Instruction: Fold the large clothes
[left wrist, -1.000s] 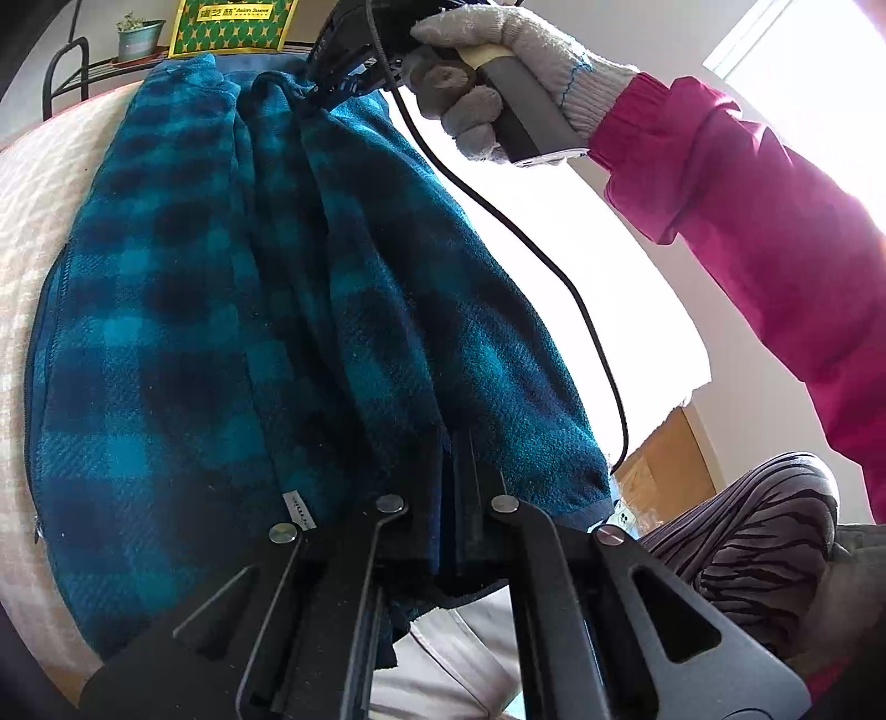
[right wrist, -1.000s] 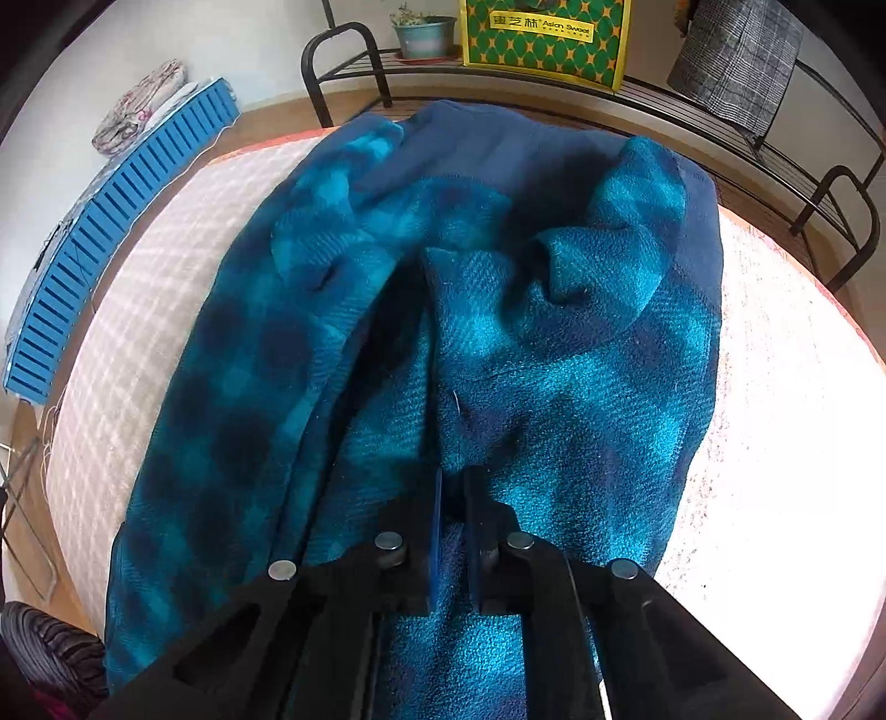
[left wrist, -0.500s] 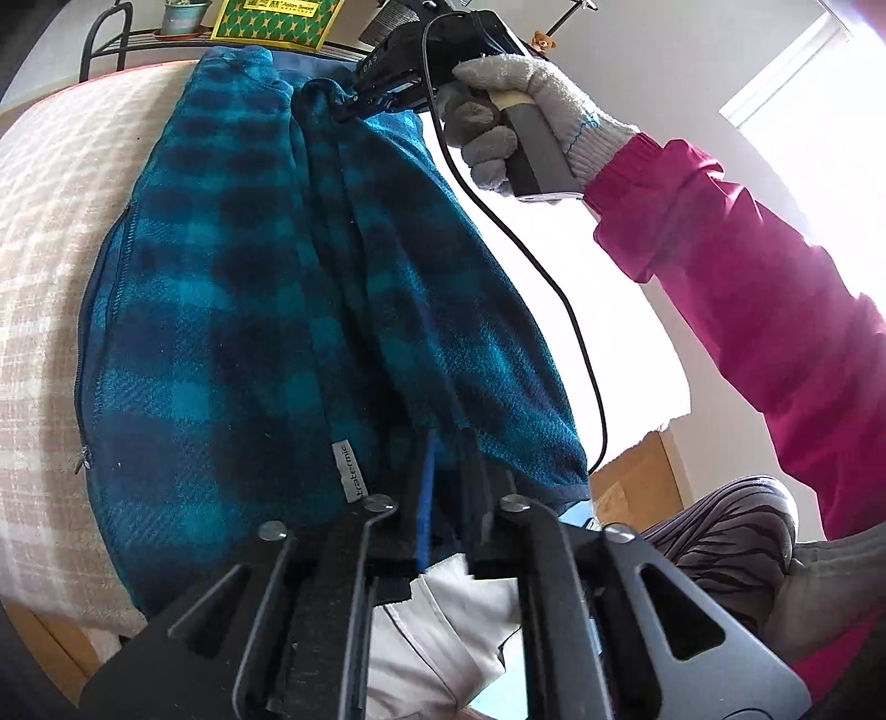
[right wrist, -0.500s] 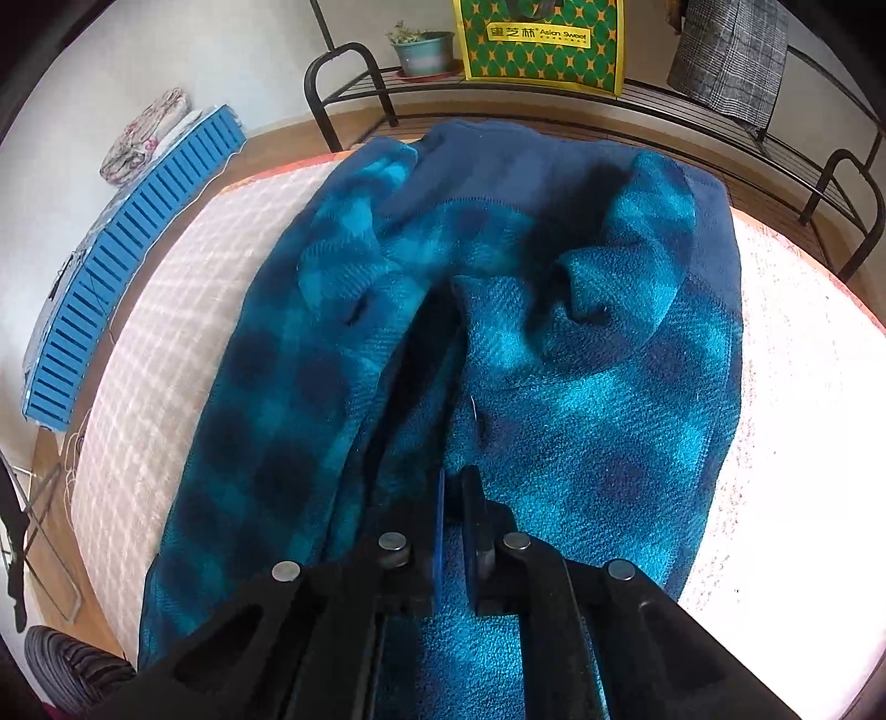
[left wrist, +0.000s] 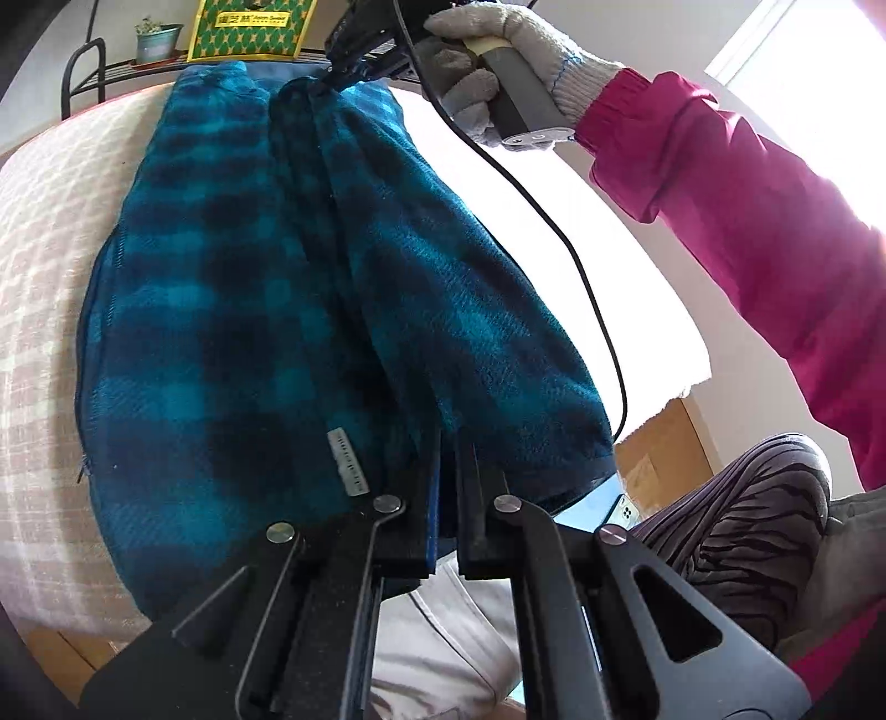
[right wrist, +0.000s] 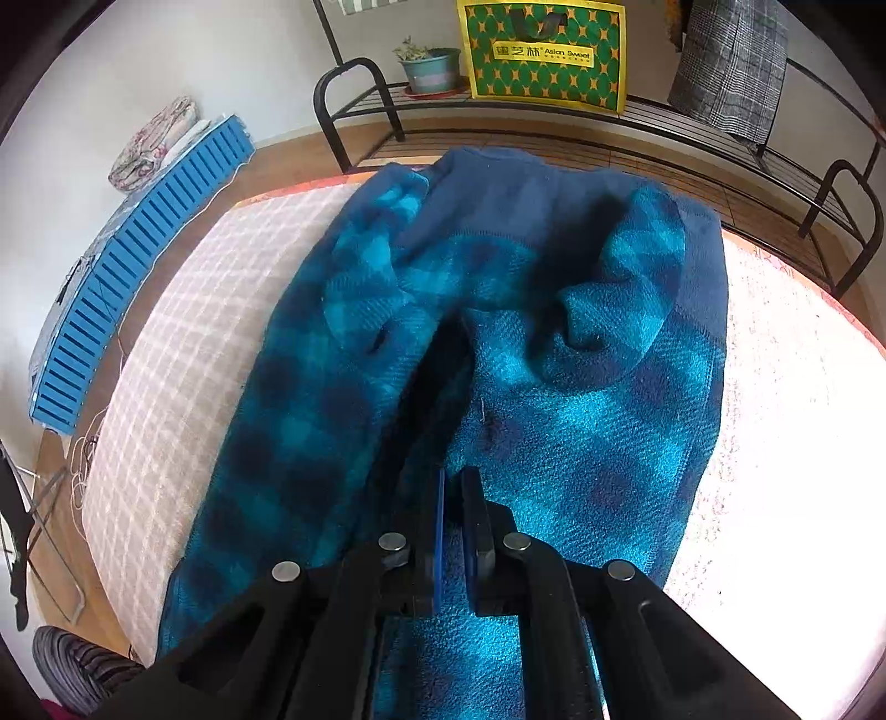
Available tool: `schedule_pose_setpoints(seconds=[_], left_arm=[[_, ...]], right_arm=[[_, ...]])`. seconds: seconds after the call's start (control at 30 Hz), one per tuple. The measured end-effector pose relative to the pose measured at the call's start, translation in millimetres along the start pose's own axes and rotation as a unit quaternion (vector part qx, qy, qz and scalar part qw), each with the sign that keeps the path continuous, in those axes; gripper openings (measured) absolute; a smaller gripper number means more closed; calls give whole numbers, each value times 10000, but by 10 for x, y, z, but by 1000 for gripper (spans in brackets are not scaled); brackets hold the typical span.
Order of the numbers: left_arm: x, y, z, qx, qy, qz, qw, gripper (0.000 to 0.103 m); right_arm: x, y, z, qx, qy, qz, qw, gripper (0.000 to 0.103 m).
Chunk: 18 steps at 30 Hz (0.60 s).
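Left wrist view, garment: teal-and-navy plaid fleece jacket [left wrist: 266,310] lies lengthwise on a checked beige tabletop [left wrist: 39,288], one side panel doubled over along a long central fold.
Garment label: small white tag [left wrist: 348,462] at the hem, just beside the left jaws.
Left gripper [left wrist: 448,465]: jaws narrow, pinching the hem edge of the folded panel at the near tabletop edge.
Right gripper [left wrist: 354,39]: at the far collar end, gripping the same panel; gloved right hand [left wrist: 487,72] wraps its handle, black cable [left wrist: 554,232] trails down from it.
Right wrist view, garment: jacket [right wrist: 498,354] spread with navy collar [right wrist: 498,199] farthest away, a rumpled hump of cloth right of centre.
Right gripper [right wrist: 454,498]: jaws nearly together with fleece clamped between them.
Tabletop [right wrist: 183,354]: checked cloth visible on both sides of the jacket.
Surroundings: black metal rack [right wrist: 720,133] beyond the tabletop carrying a potted plant [right wrist: 429,66], a green-and-yellow bag [right wrist: 545,52] and a grey plaid cloth [right wrist: 731,66]; blue slatted crate [right wrist: 127,277] on the floor at left.
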<state>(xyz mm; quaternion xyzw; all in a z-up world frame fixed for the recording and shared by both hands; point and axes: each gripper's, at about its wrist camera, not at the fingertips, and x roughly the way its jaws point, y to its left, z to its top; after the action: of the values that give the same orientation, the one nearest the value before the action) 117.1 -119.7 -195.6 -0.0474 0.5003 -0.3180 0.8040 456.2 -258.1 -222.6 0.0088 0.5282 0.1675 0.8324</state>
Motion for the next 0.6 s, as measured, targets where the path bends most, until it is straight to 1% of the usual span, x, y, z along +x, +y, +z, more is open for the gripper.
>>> schedule_pose_setpoints(seconds=[0.07,0.17,0.2,0.23,0.27,0.3,0.33,0.37,0.4,0.47,0.53,0.6], left_arm=[[50,51,2,-4,35,105,9999,1],[151,69,-7,39,90,144,9998,1],[164,62,-14,84,85,177,9998,1],[179,51,-22,83,101,166,9998,1],[173,55,-24,51,107,134,9998,1],[159,54,-24,43,86,111,9999,1],[142,50,-23,57,62,102,9999,1],[123,46,-21,68,29,92,9999,1],[115,39,-20,72,5,83,9999,1],[86,76,-27,47,-14,54,10000,1],[59,119,-48,13,-24,19,10000,1],[52,139,-61,25,-31,13,10000,1]], right_arm=[[135,20,7,71,43,-10,10000,3],[458,107,-45,-183,216,-338,9990,3],[500,116,-78,-224,154,-330,9991,5],[461,121,-84,-269,63,-248,9993,9],[386,88,-84,-225,-3,-134,9997,10],[281,28,-90,-101,-70,-40,9999,19],[141,-33,-119,16,-196,-31,9998,22],[-38,-94,-172,130,-377,-78,9992,22],[-232,-142,-263,214,-545,-113,9982,24],[-595,-167,-557,206,-753,-26,9969,25],[-824,-98,-961,146,-727,77,9972,25],[-889,62,-1406,-14,-547,95,9985,24]])
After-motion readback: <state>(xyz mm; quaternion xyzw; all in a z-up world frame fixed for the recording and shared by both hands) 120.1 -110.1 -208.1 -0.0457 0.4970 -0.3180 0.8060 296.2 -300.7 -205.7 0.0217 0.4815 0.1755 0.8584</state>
